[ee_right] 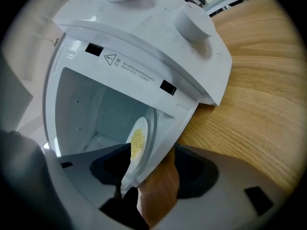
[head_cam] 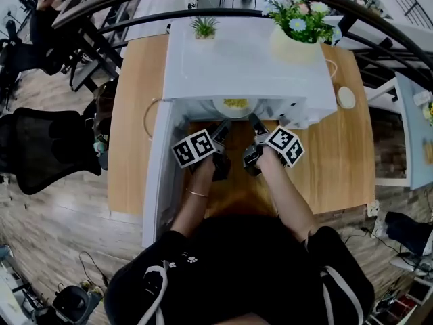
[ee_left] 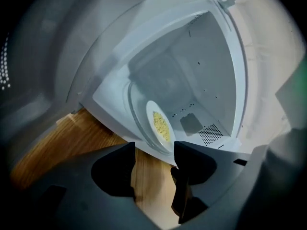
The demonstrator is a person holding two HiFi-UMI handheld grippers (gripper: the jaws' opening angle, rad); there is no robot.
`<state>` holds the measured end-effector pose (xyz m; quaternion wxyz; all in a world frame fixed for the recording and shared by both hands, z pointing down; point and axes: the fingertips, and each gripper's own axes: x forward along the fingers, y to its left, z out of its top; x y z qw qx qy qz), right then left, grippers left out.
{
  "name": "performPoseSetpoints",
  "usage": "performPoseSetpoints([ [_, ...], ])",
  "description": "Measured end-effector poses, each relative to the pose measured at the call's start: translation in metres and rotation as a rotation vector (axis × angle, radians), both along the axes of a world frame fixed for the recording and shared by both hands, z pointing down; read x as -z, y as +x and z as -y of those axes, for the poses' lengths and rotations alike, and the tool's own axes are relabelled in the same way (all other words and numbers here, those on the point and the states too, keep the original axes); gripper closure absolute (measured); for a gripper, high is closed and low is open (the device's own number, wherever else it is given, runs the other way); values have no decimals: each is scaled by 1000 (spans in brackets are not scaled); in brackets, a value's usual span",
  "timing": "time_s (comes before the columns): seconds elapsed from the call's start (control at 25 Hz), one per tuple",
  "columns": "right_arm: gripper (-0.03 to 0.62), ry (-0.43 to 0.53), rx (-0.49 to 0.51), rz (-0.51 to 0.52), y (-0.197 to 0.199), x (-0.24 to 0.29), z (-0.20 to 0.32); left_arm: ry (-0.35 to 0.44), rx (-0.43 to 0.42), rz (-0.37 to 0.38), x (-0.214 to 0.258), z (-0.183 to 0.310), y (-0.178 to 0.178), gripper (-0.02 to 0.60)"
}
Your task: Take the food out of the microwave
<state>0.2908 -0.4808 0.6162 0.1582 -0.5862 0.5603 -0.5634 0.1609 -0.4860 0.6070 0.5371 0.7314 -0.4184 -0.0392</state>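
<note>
A round white plate [head_cam: 235, 105] of loose yellow grains (kind unclear) sits centre-frame inside the open white microwave [head_cam: 237, 66]. The fingers of the left gripper [ee_left: 153, 150] and right gripper [ee_right: 151, 159] stand apart, gripping nothing.

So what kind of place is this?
Likely an open office or lab, not a kitchen: the microwave sits on a wooden desk, with a black mesh office chair beside it.

The white microwave oven [ee_left: 211, 71] stands open, its grey door [ee_left: 43, 56] swung out at the picture's left. Inside, a round white plate [ee_left: 154, 131] of yellow granular food [ee_left: 161, 125] sits on the clear glass turntable [ee_left: 135, 111]. The left gripper [ee_left: 154, 148] hovers before the opening above the light wooden tabletop [ee_left: 72, 138], its dark jaws apart with nothing between them.
</note>
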Motion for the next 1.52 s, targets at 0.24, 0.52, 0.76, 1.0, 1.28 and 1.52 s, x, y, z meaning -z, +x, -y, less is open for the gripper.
performPoseSetpoints([
  [0.24,301,-40,-43,43,-5,-11,13,-40,-12,-48,-7,0,5,348],
  [0.52,313,-94,-43,64,-11,-19,19,-66,-6,-78,-6,-3,9,348],
  [0.76,345,-102,16,53,-15,-24,19,-77,6,-84,-11,-1,11,348],
  [1.0,368,-101,54,77,-22,-21,5,-80,15,-89,-10,-2,13,348],
  [1.28,456,-64,85,83,-22,-12,1,-91,8,-99,-14,-2,20,348],
  [1.52,562,-20,92,134,-24,-2,3,-96,15,-112,-14,-3,21,348],
])
